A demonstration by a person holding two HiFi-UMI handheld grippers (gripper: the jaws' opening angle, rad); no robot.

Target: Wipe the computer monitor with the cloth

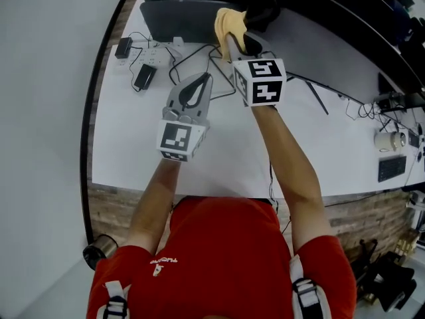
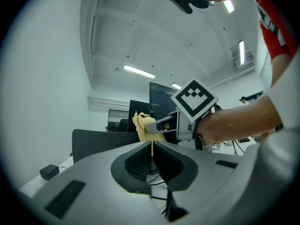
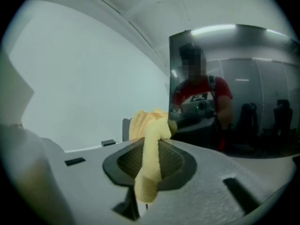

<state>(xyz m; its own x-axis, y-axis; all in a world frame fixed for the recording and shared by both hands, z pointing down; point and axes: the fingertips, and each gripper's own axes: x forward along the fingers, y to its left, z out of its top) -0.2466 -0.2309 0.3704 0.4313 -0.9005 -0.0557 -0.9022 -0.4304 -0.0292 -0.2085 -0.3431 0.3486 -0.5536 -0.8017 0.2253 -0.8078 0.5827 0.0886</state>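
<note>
We see the right claw [image 3: 149,146] clamped on the yellow cloth [image 3: 151,125]. One strip of the cloth hangs down between the jaws and the rest is bunched above the tips. The bunch sits at the lower left edge of the dark computer monitor [image 3: 243,88], whose screen reflects a person in a red shirt. We cannot tell whether cloth and screen touch. From the head view, the right claw [image 1: 231,40] reaches forward over the white counter [image 1: 133,138], with the cloth [image 1: 229,20] at its far end. The left claw [image 1: 202,82] is held lower and nearer the body, above the counter, with its jaws together and nothing between them [image 2: 153,146]. A power strip [image 1: 154,55] and loose cables [image 1: 199,55] lie at the counter's far left.
</note>
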